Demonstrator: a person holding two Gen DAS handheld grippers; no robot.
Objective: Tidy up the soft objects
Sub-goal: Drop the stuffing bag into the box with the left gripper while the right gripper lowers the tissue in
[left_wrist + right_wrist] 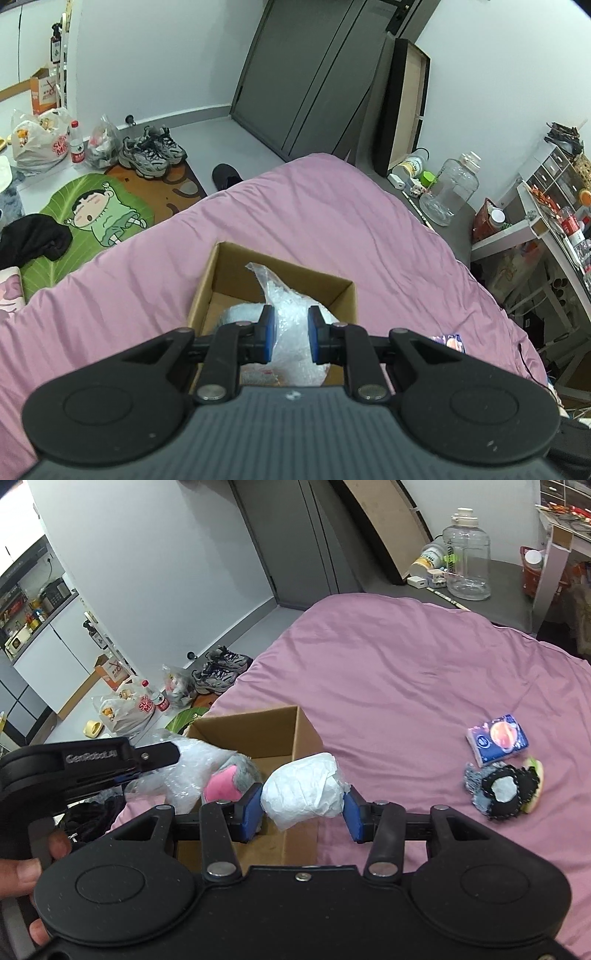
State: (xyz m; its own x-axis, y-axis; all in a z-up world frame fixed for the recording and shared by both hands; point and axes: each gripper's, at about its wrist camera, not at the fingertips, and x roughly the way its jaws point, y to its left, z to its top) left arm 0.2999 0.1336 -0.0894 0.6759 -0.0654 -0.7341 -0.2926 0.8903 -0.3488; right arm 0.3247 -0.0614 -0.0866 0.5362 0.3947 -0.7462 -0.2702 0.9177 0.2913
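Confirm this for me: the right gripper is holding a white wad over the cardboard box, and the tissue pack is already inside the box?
Not quite. The right gripper does hold the white wad over the cardboard box, but the tissue pack lies on the pink bedspread, outside the box. The right wrist view shows it.

My left gripper and right gripper are the same build: matte black linkage arms, big round discs at 4 and 8 o'clock, silver pivot screws, blue pads. The left one has a ribbed grey body and white GenRobot.AI lettering on its side.
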